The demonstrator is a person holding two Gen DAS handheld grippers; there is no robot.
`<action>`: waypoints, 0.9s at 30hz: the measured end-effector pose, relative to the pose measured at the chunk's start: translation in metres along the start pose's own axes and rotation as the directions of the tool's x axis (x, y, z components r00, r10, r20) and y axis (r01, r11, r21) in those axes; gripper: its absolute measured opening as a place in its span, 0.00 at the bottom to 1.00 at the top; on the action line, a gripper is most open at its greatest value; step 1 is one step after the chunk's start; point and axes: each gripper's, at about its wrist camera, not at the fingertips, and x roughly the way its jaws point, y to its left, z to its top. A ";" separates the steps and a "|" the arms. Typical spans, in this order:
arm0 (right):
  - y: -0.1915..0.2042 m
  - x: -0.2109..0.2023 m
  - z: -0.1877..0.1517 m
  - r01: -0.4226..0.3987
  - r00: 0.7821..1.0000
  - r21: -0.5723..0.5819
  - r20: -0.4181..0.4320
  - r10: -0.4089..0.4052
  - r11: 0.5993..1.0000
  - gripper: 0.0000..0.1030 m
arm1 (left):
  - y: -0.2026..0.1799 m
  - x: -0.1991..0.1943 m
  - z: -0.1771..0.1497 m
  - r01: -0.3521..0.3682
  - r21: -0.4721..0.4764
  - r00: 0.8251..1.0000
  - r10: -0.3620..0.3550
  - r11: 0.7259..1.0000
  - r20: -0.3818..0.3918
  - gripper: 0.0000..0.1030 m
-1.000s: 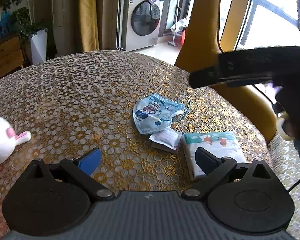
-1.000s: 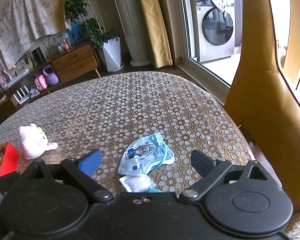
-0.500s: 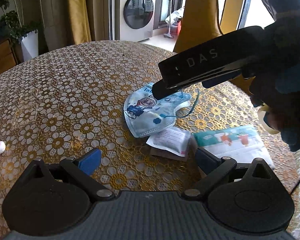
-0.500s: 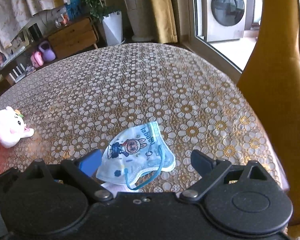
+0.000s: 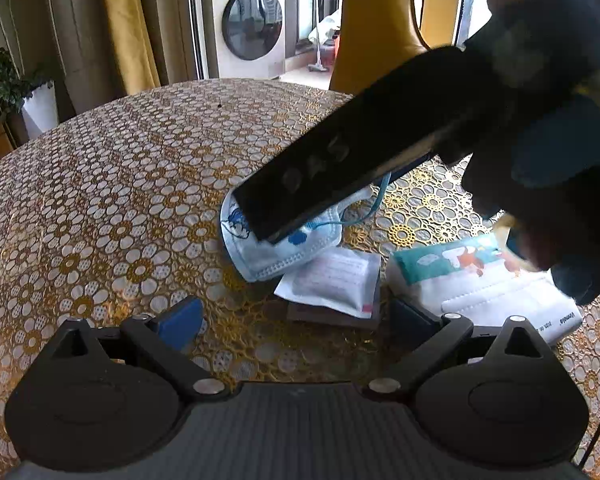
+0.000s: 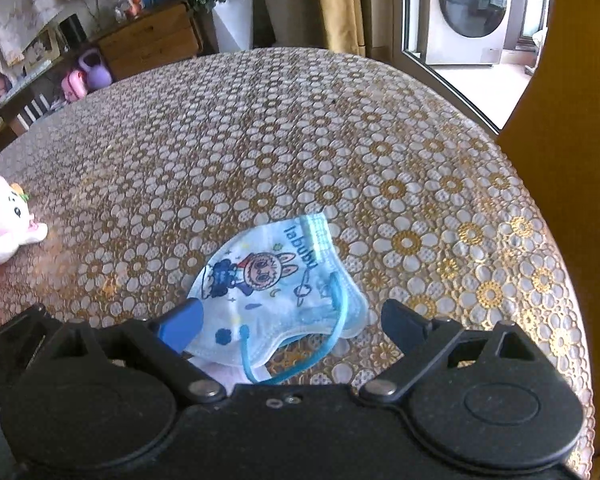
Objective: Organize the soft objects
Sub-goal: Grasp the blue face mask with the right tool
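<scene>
Face mask [image 6: 276, 292], pale blue with a cartoon rabbit figure and blue ear loops, is lying flat on the round table [image 6: 260, 128], near the edge closest to the yellow chair [image 6: 572, 208]. One corner of it is overlapping a small white sachet [image 5: 332, 280], which is itself resting on a dark flat pad [image 5: 332, 316]. Just beside the sachet, a tissue pack [image 5: 480, 284] with a teal printed top is sitting on the floral lace cloth.

Right gripper [image 6: 290, 320] is hovering directly over the mask with its jaws spread wide, the blue pad on one side and the dark pad on the other bracketing the mask; whether either pad is touching the fabric cannot be determined. Seen from the left wrist camera, its black body is crossing above the mask.

Left gripper [image 5: 292, 316] is hanging low, jaws likewise standing apart and holding nothing, with the sachet and pad lying between its fingertips.

A pink-and-white plush toy [image 6: 4, 224] is sitting well apart at the far left of the table. A washing machine [image 5: 252, 24] is standing beyond the curtains.
</scene>
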 end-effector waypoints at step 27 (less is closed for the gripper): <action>0.032 -0.001 -0.009 0.001 0.997 -0.191 0.074 0.013 0.982 0.04 | -0.020 -0.011 -0.004 0.034 0.059 0.994 -0.040 0.998 0.102 0.26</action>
